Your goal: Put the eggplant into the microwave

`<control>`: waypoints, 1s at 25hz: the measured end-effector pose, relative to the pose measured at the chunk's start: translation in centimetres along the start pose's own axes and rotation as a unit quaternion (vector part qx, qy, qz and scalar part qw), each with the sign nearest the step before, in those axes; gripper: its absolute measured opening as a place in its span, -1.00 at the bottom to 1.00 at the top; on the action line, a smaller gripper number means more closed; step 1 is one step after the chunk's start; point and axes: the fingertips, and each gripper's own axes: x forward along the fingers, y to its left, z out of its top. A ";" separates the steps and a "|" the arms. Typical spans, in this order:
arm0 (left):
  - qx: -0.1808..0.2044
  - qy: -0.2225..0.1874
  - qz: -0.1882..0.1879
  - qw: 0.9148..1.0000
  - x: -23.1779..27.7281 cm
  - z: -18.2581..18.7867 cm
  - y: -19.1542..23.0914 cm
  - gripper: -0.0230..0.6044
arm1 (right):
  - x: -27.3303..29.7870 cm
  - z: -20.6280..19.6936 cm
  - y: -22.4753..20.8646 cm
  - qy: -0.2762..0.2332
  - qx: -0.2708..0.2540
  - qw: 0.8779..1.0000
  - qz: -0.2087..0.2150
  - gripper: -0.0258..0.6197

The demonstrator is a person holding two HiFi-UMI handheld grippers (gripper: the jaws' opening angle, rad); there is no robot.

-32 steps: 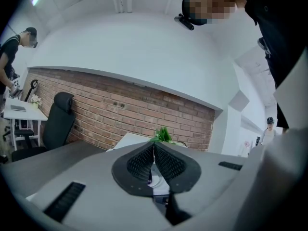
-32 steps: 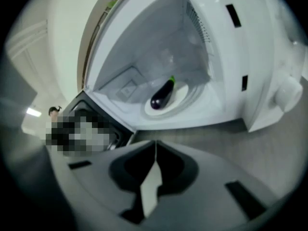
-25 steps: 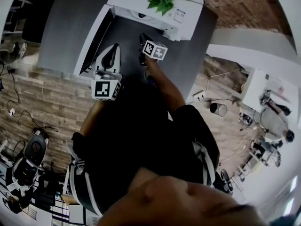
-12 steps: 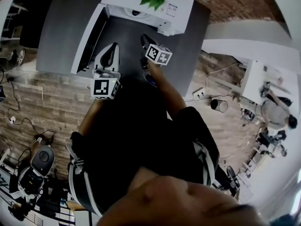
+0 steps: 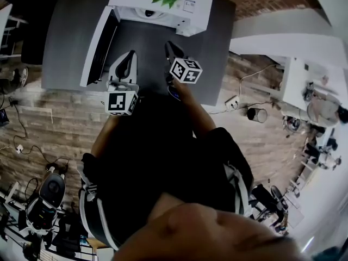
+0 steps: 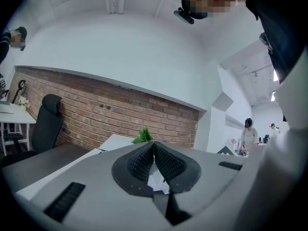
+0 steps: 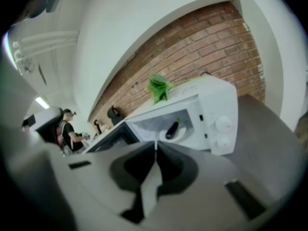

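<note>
The grey table (image 5: 70,37) spread out under and ahead of both pairs of jaws. At its far edge sat the white microwave (image 7: 216,114), its door (image 5: 98,48) swung open, ahead and to the left of the left gripper (image 6: 154,148). A green plant (image 7: 159,88) stood on the microwave's top.

The left gripper's jaws were pressed together with nothing between them, and so were those of the right gripper (image 7: 156,146).

The eggplant (image 7: 172,128) lay inside the cavity on a pale plate (image 7: 185,134), straight ahead of the right jaws and well apart from them.

The placing step looked finished. The likely next move was shutting the door, which called for a sideways push from the left jaws against its outer face.
</note>
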 end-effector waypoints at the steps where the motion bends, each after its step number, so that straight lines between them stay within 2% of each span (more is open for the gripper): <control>1: 0.000 0.001 -0.002 1.000 0.0 0.0 -0.1 -0.80 | -0.5 0.2 0.2 -0.004 -0.006 1.000 -0.002 -0.81; 5: 0.003 0.004 -0.015 1.000 0.0 -0.2 -0.6 -0.80 | -2.6 0.9 0.8 -0.020 -0.025 0.999 -0.008 -0.81; 13: 0.009 0.010 -0.044 0.999 0.6 -0.6 -2.1 -0.80 | -7.1 1.9 2.0 -0.054 -0.022 0.998 -0.022 -0.81; 20: 0.021 0.011 -0.054 0.998 0.7 -0.6 -2.7 -0.80 | -11.1 2.7 3.5 -0.090 -0.029 0.995 -0.040 -0.81; 25: 0.016 0.016 -0.050 0.998 0.7 -1.1 -2.7 -0.80 | -11.9 2.3 3.1 -0.094 -0.024 0.994 -0.045 -0.81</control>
